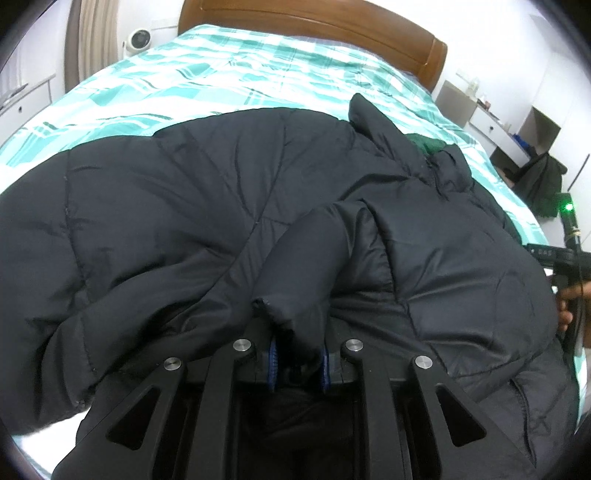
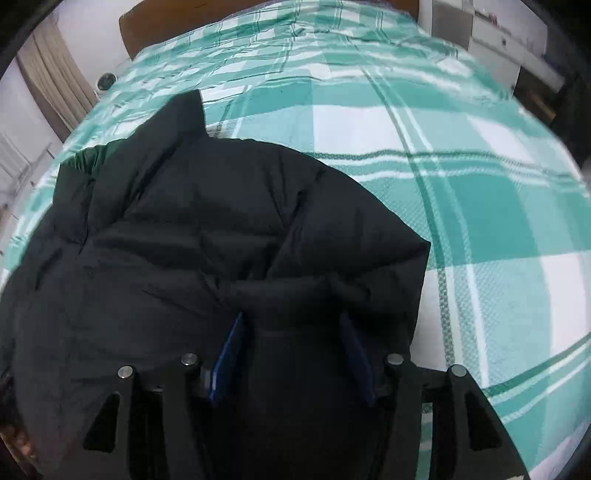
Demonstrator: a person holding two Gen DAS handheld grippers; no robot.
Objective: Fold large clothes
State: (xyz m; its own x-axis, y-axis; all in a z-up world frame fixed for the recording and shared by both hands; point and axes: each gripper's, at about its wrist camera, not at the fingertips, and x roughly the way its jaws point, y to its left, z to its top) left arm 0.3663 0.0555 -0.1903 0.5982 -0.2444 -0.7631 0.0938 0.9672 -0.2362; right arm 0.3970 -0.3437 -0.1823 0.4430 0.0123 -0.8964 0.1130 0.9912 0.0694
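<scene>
A large black puffer jacket [image 1: 192, 206] lies spread on a bed with a green and white checked cover [image 1: 236, 74]. My left gripper [image 1: 298, 354] is shut on a bunched fold of the jacket's hem or cuff. In the right wrist view the same jacket [image 2: 192, 236] fills the left and centre. My right gripper [image 2: 291, 347] has its blue pads [image 2: 229, 354] wide apart with a thick fold of jacket fabric between them; whether it pinches is unclear. The right gripper and the hand holding it also show at the right edge of the left wrist view [image 1: 569, 258].
A wooden headboard [image 1: 332, 22] closes the far end of the bed. A small white fan [image 1: 138, 38] stands at the back left by a curtain. White drawers and boxes [image 1: 495, 122] stand to the right of the bed. Bare checked cover [image 2: 461, 206] lies right of the jacket.
</scene>
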